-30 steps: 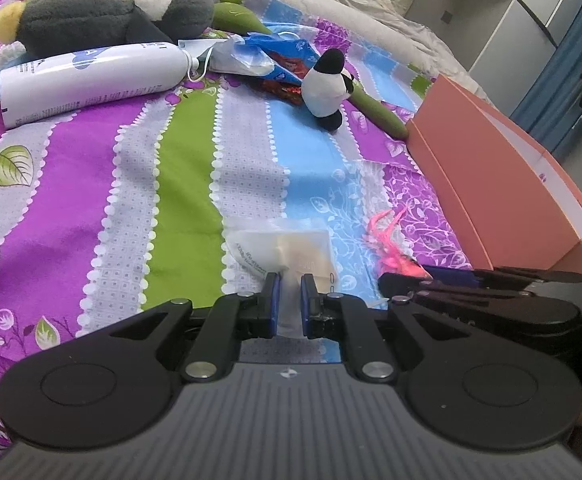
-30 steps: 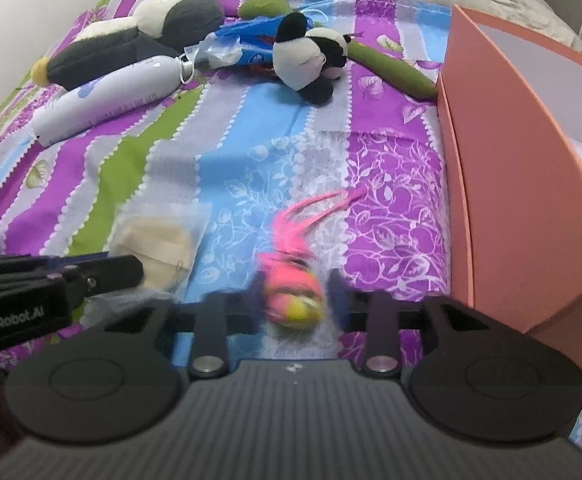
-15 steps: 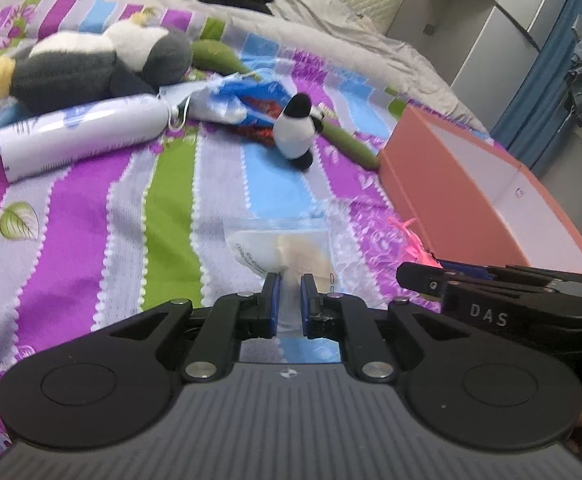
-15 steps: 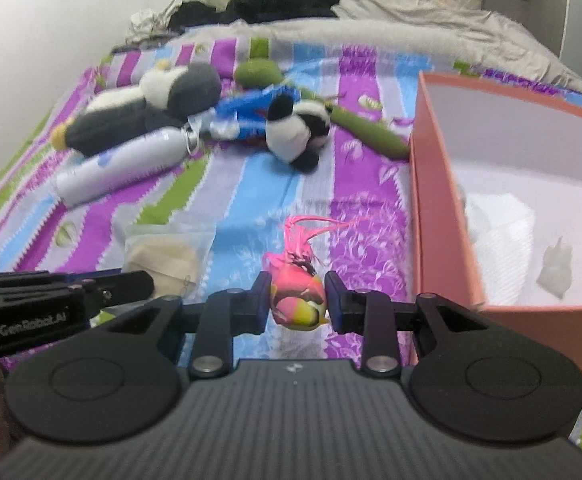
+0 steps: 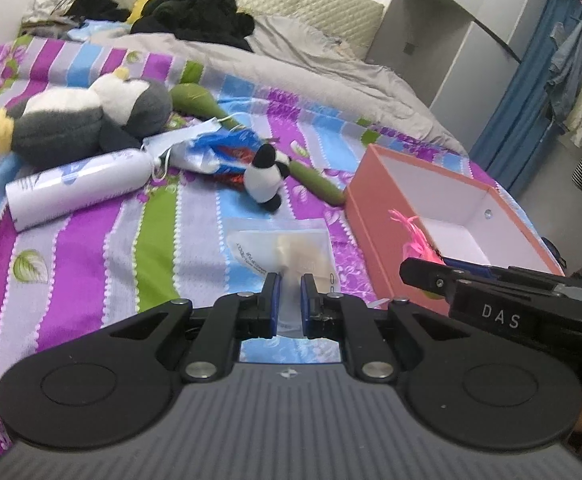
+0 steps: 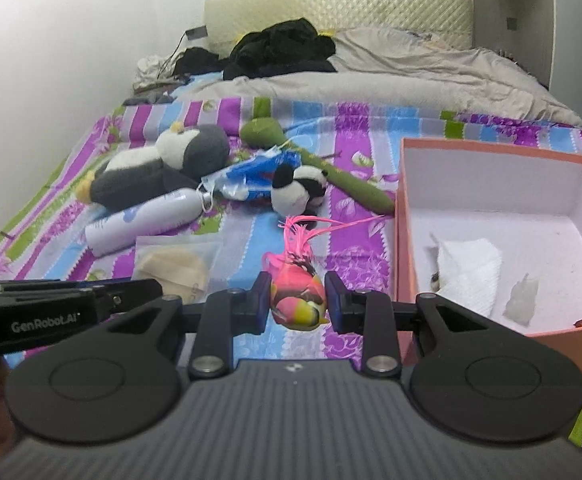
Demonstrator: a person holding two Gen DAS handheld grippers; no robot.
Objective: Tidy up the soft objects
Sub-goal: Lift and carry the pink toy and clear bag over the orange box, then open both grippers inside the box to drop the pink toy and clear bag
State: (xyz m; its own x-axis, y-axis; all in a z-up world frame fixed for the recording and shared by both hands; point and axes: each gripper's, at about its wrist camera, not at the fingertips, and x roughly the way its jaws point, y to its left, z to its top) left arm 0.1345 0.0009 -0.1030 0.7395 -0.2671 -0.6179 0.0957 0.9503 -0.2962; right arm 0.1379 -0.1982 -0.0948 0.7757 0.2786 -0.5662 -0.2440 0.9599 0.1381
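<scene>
While the left gripper [image 5: 289,300] pinches a clear pouch [image 5: 287,248], the right gripper [image 6: 298,300] clamps a pink bird toy [image 6: 297,300] (both nearly closed).

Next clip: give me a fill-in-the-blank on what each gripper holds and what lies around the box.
1. The right gripper is shut on a pink and yellow toy ____.
2. The left gripper pinches a clear plastic ____ holding a beige pad.
3. The open orange cardboard box has a ____ inside.
4. The small black-and-white plush panda lies on the striped ____.

Missing words: bird; bag; white; bedspread
</scene>
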